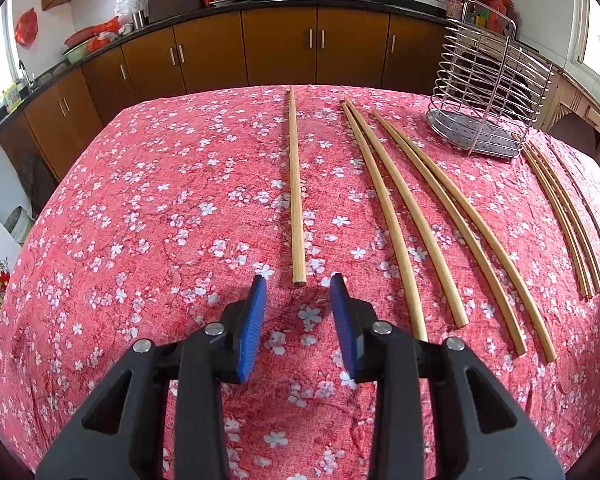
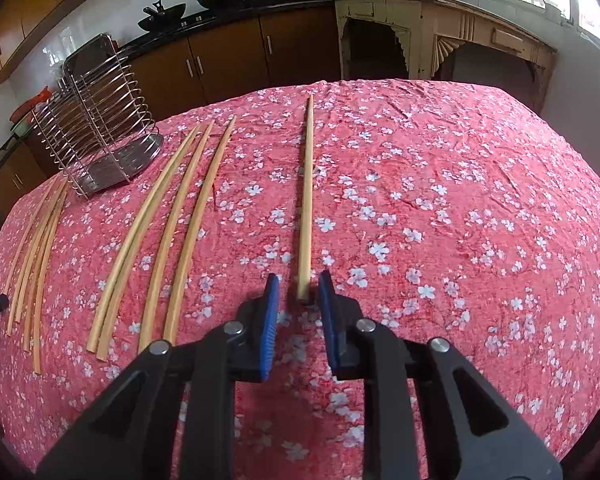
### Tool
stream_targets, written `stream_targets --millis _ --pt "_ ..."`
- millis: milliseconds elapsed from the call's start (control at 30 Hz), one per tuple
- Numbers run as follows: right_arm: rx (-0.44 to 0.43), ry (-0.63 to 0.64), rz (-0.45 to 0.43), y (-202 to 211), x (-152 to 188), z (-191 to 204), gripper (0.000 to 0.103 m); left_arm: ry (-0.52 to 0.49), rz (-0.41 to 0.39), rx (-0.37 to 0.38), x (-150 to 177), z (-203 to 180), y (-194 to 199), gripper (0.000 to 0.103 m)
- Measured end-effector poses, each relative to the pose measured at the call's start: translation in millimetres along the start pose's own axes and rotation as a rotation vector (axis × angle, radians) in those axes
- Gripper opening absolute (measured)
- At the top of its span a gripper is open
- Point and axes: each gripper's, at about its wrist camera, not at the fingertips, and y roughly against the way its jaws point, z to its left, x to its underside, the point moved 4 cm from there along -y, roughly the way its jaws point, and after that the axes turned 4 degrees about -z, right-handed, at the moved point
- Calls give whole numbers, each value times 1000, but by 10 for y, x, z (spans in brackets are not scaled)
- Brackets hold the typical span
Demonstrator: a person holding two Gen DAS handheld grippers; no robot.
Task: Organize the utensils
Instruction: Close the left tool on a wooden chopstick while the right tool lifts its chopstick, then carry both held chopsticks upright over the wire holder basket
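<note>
Several wooden chopsticks lie lengthwise on a red floral tablecloth (image 1: 140,200). In the left wrist view my left gripper (image 1: 298,283) is open, its blue pads either side of the near end of a single chopstick (image 1: 295,184). Two pairs (image 1: 424,216) lie to its right, and a thinner bunch (image 1: 568,216) further right. In the right wrist view my right gripper (image 2: 299,283) is open, with the near end of another single chopstick (image 2: 306,200) between its pads, not clamped. A wire utensil holder (image 1: 488,96) stands at the far right; it also shows in the right wrist view (image 2: 96,128).
Brown kitchen cabinets (image 1: 276,48) with a black counter and woks run behind the table. A pale wooden side table (image 2: 440,32) stands beyond the far edge. Two chopstick pairs (image 2: 168,232) and a thin bunch (image 2: 36,256) lie left of my right gripper.
</note>
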Motion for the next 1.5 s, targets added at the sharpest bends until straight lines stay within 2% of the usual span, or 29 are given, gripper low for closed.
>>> stream_targets --millis 133,200,233,267,300,533,733,1033,1333,1500 --pt "9 8 1 -1 2 8 21 3 6 1 -67 -32 -62 26" --pt "19 11 5 -1 -5 27 19 -11 -1 -11 -87 -70 -90 20" --pt "27 11 7 -2 -4 21 14 -11 -3 -7 -91 -82 -95 17" --pt "29 5 8 -2 -8 2 8 -8 -3 -8 -93 -87 -103 10" --pt "19 -4 8 -2 -11 -13 8 -5 -4 -11 -94 -86 -109 7" --pt "-7 -16 -9 87 13 -43 8 12 -25 11 -30 31 -14 7" --pt "5 34 -140 525 -131 13 8 -3 -130 -8 -110 121 384 7" --pt "-10 54 -329 1126 -553 97 8 15 -313 -11 -472 190 1007 7" --pt "9 61 -463 1423 -1113 170 8 36 -415 -25 -896 273 1207 7" --pt "1 46 -485 1444 -1348 189 8 55 -451 -40 -1147 348 1261 7"
